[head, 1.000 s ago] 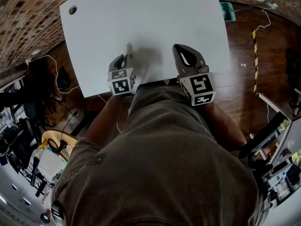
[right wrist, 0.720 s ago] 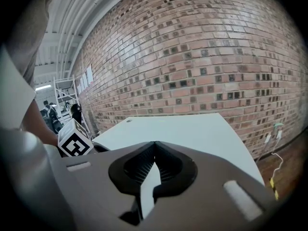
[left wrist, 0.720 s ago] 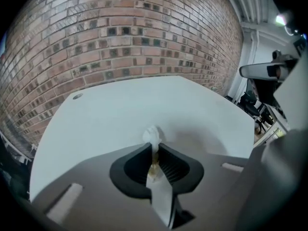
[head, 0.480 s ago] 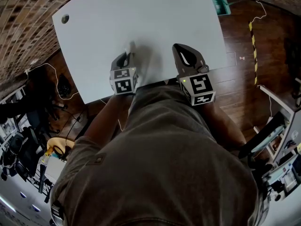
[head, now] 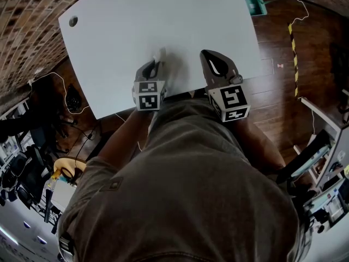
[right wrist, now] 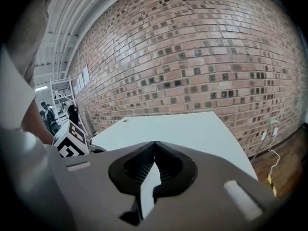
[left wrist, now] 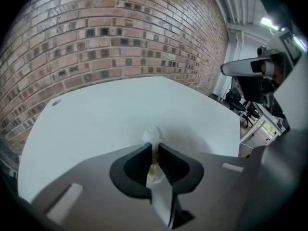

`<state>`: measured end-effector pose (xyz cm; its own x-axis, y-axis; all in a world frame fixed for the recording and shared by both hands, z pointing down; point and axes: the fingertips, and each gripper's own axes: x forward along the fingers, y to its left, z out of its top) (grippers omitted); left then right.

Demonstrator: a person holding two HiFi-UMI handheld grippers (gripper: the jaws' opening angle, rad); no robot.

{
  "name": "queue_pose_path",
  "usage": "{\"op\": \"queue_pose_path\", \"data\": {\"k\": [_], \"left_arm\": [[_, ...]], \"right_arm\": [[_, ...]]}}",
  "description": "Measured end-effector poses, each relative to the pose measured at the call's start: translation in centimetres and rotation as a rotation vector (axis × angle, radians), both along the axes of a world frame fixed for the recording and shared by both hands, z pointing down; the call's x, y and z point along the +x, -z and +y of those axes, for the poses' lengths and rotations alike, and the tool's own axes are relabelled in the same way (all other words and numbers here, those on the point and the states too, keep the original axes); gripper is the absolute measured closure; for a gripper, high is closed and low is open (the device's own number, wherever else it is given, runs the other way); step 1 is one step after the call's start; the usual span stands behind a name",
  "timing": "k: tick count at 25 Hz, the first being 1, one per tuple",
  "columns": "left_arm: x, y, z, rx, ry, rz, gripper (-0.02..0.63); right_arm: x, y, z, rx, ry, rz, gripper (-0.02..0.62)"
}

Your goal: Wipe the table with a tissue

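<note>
A white table [head: 163, 21] fills the upper head view. My left gripper [head: 159, 59] hovers over its near edge, shut on a small white tissue [left wrist: 153, 134] that pokes out beyond the jaw tips. The tissue [head: 162, 53] shows as a pale tuft in the head view. My right gripper [head: 209, 54] is held above the table's near right part, shut with nothing between its jaws [right wrist: 154, 144]. The left gripper's marker cube [right wrist: 71, 139] shows at the left of the right gripper view.
A round hole [head: 72, 21] sits in the table's far left corner. A brick wall [left wrist: 120, 32] runs behind the table. Wooden floor [head: 283, 42] with a teal box [head: 252, 3] and cables lies to the right. The person's body fills the lower head view.
My left gripper with the tissue has moved to the right along the near edge of the table. The right gripper has stayed in place.
</note>
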<state>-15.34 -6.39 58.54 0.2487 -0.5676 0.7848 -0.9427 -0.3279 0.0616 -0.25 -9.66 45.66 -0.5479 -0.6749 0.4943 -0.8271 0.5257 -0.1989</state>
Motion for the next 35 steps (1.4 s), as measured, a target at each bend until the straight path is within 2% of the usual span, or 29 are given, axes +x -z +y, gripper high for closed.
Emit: {"op": "queue_pose_path", "data": {"k": [12, 23, 27, 29, 31, 35], "left_arm": [[3.1, -0.2, 1.7, -0.018, -0.118, 0.024, 0.561], [7.0, -0.7, 4.2, -0.052, -0.311, 0.08, 0.561], [7.7, -0.7, 5.1, -0.064, -0.357, 0.115, 0.561], [7.7, -0.3, 4.9, -0.044, -0.347, 0.136, 0.561], [6.9, 0.6, 4.2, 0.0, -0.299, 0.162, 0.561], [0.7, 2.9, 3.5, 0.098, -0.103, 0.227, 0.561]], "right_arm": [[0.0, -0.1, 0.5, -0.002, 0.019, 0.008, 0.581], [-0.1, -0.4, 1.1, -0.002, 0.045, 0.021, 0.58], [-0.5, -0.2, 0.9, 0.007, 0.052, 0.017, 0.58], [-0.4, -0.2, 0.7, 0.007, 0.054, 0.018, 0.581], [-0.3, -0.2, 0.8, 0.005, 0.059, 0.026, 0.58], [-2.7, 0.7, 2.4, 0.02, 0.062, 0.031, 0.58]]}}
